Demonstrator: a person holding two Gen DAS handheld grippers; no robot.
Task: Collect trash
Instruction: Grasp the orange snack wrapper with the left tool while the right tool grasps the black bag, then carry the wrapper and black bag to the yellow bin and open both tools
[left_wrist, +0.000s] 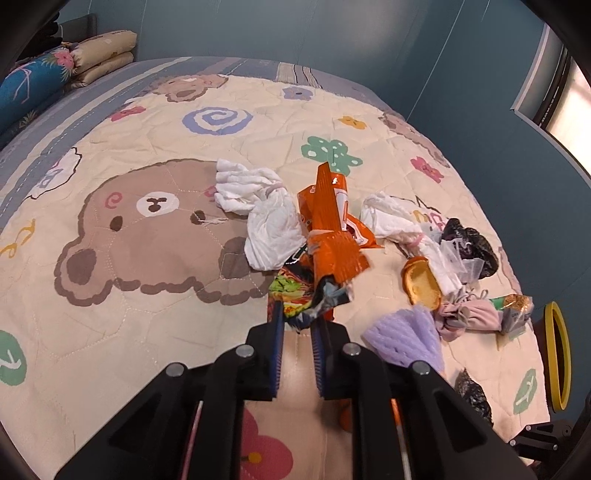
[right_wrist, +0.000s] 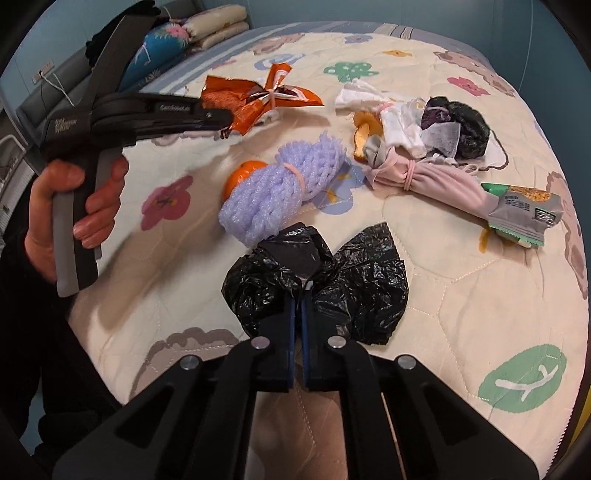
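Trash scattered over a cartoon bear quilt, both hand-held grippers clamped on a piece.

Left gripper pinches an orange snack wrapper, lifted ahead of its tips. Right gripper is closed on a knotted black plastic bag resting on the quilt. Beyond the bag lies a bundle of purple foam netting; a grey snack packet is far to its right.

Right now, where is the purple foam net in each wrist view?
Left wrist view: the purple foam net lies low and right of centre, just right of the left gripper.
Right wrist view: the net sits at centre, just above the black plastic bag in the right gripper.
Shared landmark: the pink cloth bundle, to the net's right in both views.
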